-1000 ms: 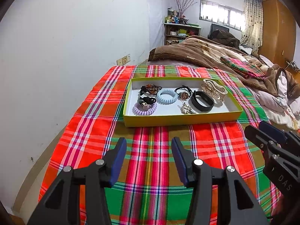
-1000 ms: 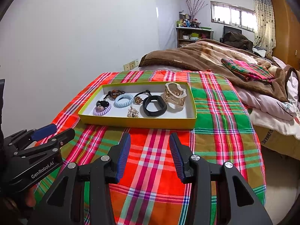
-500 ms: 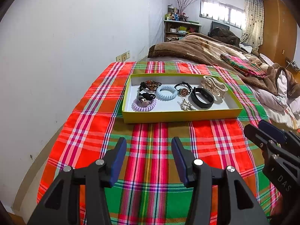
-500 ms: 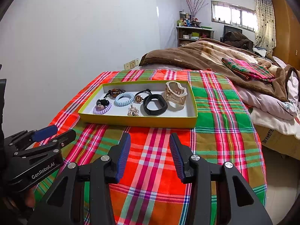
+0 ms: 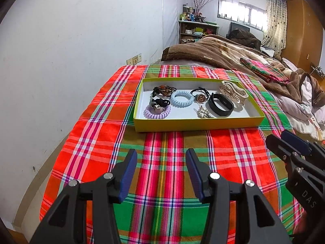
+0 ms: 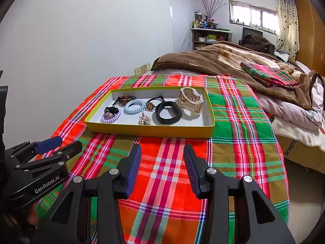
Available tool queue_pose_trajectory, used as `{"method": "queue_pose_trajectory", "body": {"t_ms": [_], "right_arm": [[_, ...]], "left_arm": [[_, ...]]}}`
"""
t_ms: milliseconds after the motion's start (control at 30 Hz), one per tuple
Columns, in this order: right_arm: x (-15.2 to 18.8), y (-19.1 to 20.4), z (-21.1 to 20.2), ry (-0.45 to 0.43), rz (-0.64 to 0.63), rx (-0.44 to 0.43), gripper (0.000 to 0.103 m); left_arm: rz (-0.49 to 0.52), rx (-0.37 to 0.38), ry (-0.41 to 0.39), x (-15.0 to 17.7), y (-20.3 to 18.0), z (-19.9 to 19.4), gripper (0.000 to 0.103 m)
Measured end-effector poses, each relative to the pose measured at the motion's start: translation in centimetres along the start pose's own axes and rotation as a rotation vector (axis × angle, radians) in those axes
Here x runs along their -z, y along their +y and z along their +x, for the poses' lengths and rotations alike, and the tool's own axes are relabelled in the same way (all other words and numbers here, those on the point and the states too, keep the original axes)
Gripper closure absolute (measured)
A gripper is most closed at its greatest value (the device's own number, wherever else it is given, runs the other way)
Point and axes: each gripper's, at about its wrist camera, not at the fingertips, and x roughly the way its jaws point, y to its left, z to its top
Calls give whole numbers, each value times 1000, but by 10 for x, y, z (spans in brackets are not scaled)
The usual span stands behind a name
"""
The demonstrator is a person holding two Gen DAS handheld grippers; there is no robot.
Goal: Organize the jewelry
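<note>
While both tools hang over the plaid cloth (image 5: 162,142), the left gripper (image 5: 160,162) and right gripper (image 6: 162,158) stand partly open with nothing between their pads; ahead, the yellow tray (image 6: 150,131) holds a black band (image 6: 168,112), blue coil tie (image 6: 134,106), purple coil tie (image 5: 157,112) and gold claw clip (image 6: 191,100)

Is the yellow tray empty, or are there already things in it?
Not empty. The tray holds several pieces, among them a black band, a blue coil tie and a gold claw clip.
</note>
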Motion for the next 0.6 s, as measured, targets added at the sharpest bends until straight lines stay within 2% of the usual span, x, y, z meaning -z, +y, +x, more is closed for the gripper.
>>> {"method": "queue_pose_trajectory", "body": {"t_ms": [600], "right_arm": [[0, -1, 1, 1, 2, 1, 59]], "left_arm": [[-5, 6, 1, 1, 1, 0, 51]]}}
